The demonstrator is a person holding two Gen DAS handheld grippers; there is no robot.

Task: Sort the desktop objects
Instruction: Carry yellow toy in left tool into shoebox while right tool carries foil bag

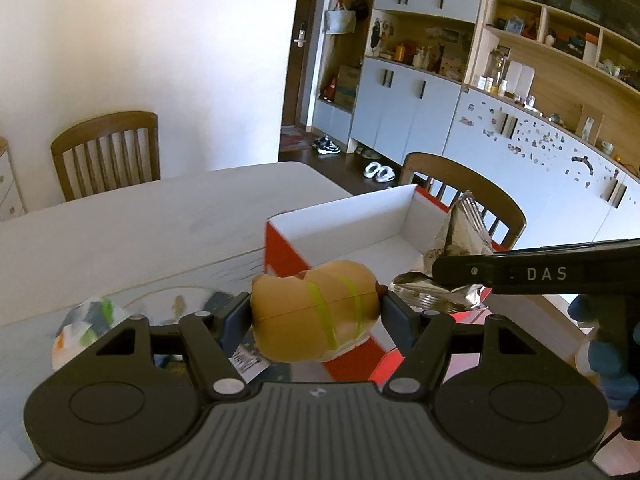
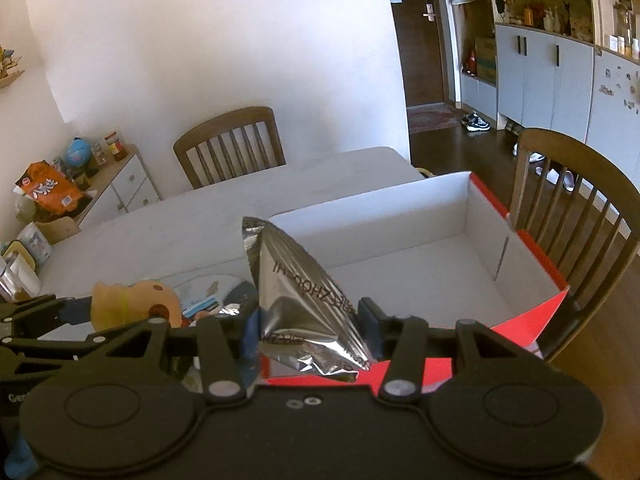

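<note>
My left gripper pinches a toy hot dog just before the near corner of the red-and-white box. My right gripper pinches a silver foil packet above the box's near edge.

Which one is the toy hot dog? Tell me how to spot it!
Find the red box with white insides on the table. In front of it, the left hand-held gripper squeezes the toy hot dog: tan, smooth, with yellow-green stripes, unlike the crinkly silver packet beside it.
</note>
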